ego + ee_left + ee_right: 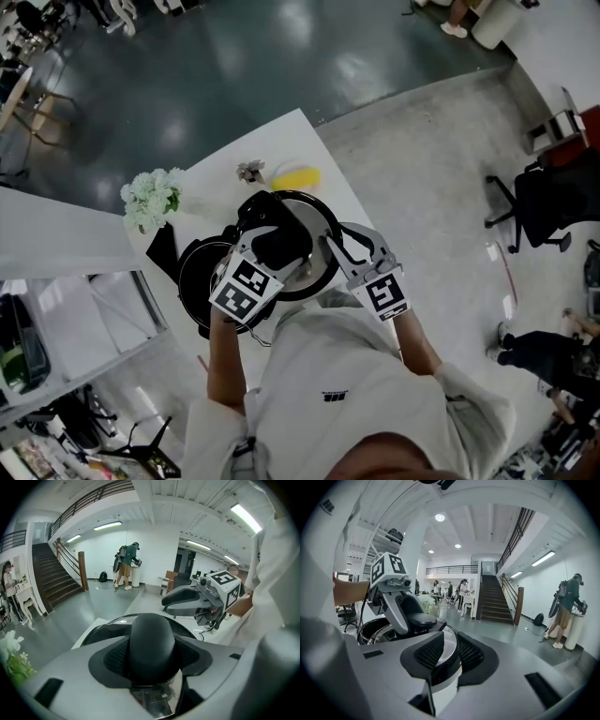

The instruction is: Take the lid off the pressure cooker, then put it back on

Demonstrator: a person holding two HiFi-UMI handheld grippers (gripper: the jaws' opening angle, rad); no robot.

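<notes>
The pressure cooker lid (321, 265), shiny metal with a dark rim, hangs over the white table (281, 141) between both grippers. My left gripper (277, 230) is shut on the lid's black knob (151, 641), which fills the gap between its pads. My right gripper (333, 246) is shut on the lid's rim (449, 649) from the right side. The black cooker pot (197, 281) stands uncovered just left of the lid, and its open mouth (370, 627) shows behind the left gripper (419, 619). The right gripper (168, 605) also shows beyond the knob.
A bunch of white flowers (150, 195) stands at the table's left edge. A yellow object (295, 175) and a small dried sprig (249, 171) lie at the far end. An office chair (544, 197) stands on the floor at right. People stand far off near the stairs (492, 602).
</notes>
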